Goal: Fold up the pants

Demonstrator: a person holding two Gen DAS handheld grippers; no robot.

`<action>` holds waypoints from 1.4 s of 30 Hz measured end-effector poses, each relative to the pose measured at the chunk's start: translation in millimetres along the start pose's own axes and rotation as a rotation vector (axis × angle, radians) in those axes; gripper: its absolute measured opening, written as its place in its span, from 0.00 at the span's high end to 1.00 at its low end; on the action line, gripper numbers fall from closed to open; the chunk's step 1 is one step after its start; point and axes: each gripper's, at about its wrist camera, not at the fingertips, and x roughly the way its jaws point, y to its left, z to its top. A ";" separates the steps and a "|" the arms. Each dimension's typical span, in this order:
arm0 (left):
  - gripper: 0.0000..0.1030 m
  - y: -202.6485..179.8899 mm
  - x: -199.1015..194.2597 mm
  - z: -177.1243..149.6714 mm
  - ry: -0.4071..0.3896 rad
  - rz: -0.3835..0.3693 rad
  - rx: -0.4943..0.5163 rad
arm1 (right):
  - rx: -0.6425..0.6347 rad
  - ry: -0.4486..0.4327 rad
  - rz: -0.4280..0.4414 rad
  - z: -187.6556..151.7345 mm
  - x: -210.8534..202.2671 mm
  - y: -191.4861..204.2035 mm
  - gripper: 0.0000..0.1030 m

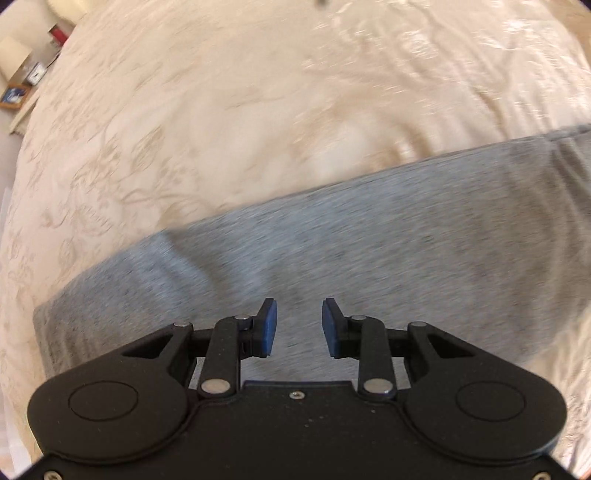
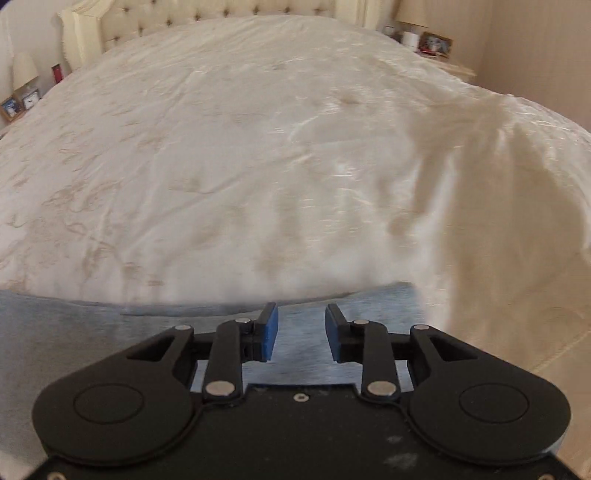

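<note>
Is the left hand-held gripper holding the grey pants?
No, the left hand-held gripper has open jaws with nothing between them, above the grey pants lying on the bedspread.

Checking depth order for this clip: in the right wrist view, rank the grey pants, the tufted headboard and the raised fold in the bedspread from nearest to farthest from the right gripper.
1. Grey pants, directly under the right gripper.
2. Raised fold in the bedspread, mid-bed, right side.
3. Tufted headboard, far end, top of view.
</note>
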 end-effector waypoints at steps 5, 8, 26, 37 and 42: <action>0.62 -46.5 -6.1 24.5 -0.023 -0.081 0.062 | 0.088 0.012 -0.013 9.5 10.1 -68.5 0.68; 0.62 -72.6 0.4 42.8 -0.032 -0.116 0.086 | 0.076 0.037 0.048 16.1 22.9 -81.8 0.67; 0.63 -161.6 14.2 89.7 -0.055 -0.239 0.019 | 0.075 0.076 0.114 17.0 49.9 -96.5 0.97; 0.62 -143.5 38.4 101.9 -0.038 -0.166 -0.074 | 0.161 0.056 0.002 12.0 34.9 -107.8 0.75; 0.62 -110.8 3.4 68.1 -0.107 -0.130 -0.110 | 0.108 -0.024 0.067 -2.7 -18.1 -82.0 0.75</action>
